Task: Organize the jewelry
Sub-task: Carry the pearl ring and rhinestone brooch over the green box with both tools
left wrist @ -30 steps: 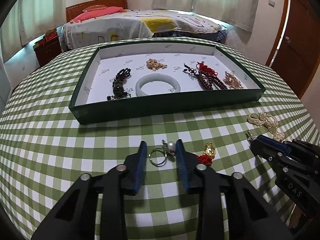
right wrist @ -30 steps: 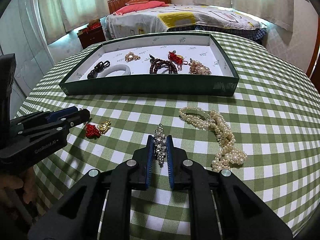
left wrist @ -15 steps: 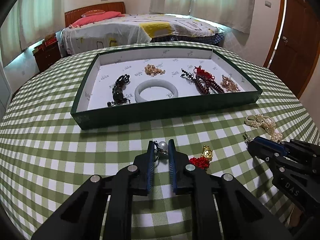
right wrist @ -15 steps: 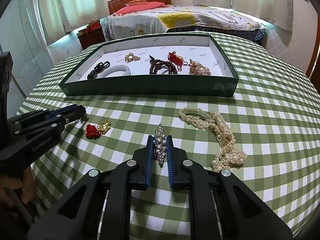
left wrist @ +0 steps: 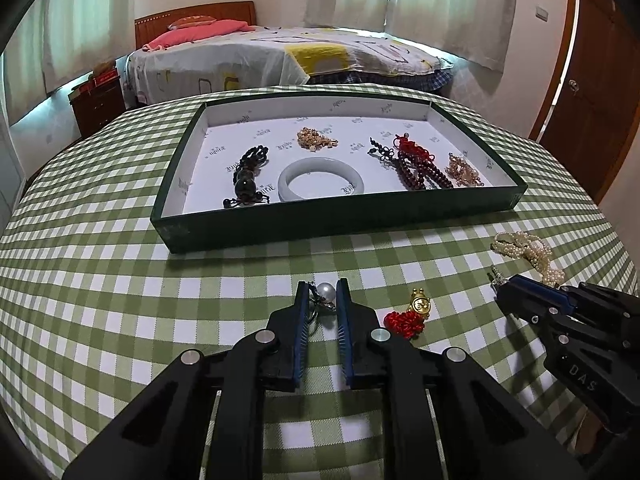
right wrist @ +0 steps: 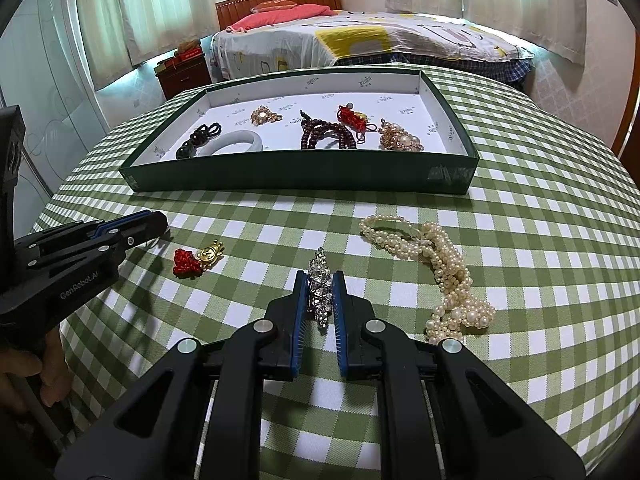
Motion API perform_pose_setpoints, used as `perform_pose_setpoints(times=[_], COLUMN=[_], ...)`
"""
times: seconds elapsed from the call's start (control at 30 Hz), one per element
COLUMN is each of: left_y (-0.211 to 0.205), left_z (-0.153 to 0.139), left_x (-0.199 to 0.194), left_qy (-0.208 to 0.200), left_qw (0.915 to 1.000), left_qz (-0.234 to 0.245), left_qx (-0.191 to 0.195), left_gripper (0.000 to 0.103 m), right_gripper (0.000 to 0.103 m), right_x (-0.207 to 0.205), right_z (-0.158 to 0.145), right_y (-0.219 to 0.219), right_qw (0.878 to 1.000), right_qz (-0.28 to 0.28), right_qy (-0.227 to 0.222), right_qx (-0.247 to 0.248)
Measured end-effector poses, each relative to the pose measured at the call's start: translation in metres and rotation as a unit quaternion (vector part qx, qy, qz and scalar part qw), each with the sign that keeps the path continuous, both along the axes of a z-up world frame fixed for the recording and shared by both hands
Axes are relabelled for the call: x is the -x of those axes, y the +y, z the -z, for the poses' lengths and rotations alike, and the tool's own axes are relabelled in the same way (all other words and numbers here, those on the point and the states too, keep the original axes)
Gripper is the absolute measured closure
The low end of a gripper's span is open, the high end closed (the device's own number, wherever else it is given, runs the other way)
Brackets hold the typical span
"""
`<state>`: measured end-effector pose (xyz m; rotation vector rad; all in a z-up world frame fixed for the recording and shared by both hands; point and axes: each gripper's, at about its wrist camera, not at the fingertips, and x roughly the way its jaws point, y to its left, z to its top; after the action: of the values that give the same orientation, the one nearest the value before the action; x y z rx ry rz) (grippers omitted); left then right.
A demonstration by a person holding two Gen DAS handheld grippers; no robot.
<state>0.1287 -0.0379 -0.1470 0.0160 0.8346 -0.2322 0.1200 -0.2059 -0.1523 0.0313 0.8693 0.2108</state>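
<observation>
Left wrist view: left gripper [left wrist: 322, 292] is closed on a pearl-and-ring piece [left wrist: 323, 295] — pearl peeks out between the blue pads, ring hangs down toward the left pad. It seems just off the checked tablecloth [left wrist: 100, 300], though I can't confirm that. Green tray [left wrist: 304, 224] lies straight ahead of the jaws, its long side across the view, near wall between gripper and white floor. Tray holds a black bead strand [left wrist: 248, 176], white bangle [left wrist: 321, 178], gold cluster [left wrist: 316, 138], dark red beads with red knot [left wrist: 416, 162] and a gold-pearl piece [left wrist: 462, 170]. Red-knot gold charm [left wrist: 410, 314] lies on the cloth just right of the jaws.

Right wrist view: right gripper [right wrist: 320, 294] is clamped on a rhinestone clip [right wrist: 320, 288], long axis running along the fingers, pointing at the tray. Pearl necklace [right wrist: 436, 268] lies loose on the cloth to the right, well apart from the tray.

Judgement: both pieces need lifting over the near wall — left heads for the bare floor left of centre, right for the right half.
</observation>
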Motion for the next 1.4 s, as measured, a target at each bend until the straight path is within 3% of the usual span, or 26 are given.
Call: perform_pose_setpoints(times=[0.37, 0.77, 1.13, 1.4], left_y=[0.007, 0.008, 0.014, 0.027], left_z=[-0.019, -0.058, -0.086, -0.083], left_x=[0.004, -0.009, -0.057, -0.118], left_qy=[-0.017, -0.061, -0.115, -0.105], left_qw=[0.9998, 0.9977, 0.9929, 0.9928], left_qz=[-0.003, -0.001, -0.016, -0.049], left_qx=[0.012, 0.029, 0.023, 0.030], left_gripper=[0.088, 0.088, 0.088, 0.088], right_gripper=[0.090, 0.090, 0.090, 0.090], right_x=[0.002, -0.017, -0.078, -0.132], right_z=[-0.014, -0.058, -0.096, -0.092], right_y=[0.001, -0.002, -0.012, -0.021], right_qw=[1.000, 0.997, 0.992, 0.992], right_qz=[-0.002, -0.004, 0.006, 0.011], right_qy=[-0.016, -0.068, -0.122, -0.123], right_qx=[-0.010, -0.027, -0.018, 0.002])
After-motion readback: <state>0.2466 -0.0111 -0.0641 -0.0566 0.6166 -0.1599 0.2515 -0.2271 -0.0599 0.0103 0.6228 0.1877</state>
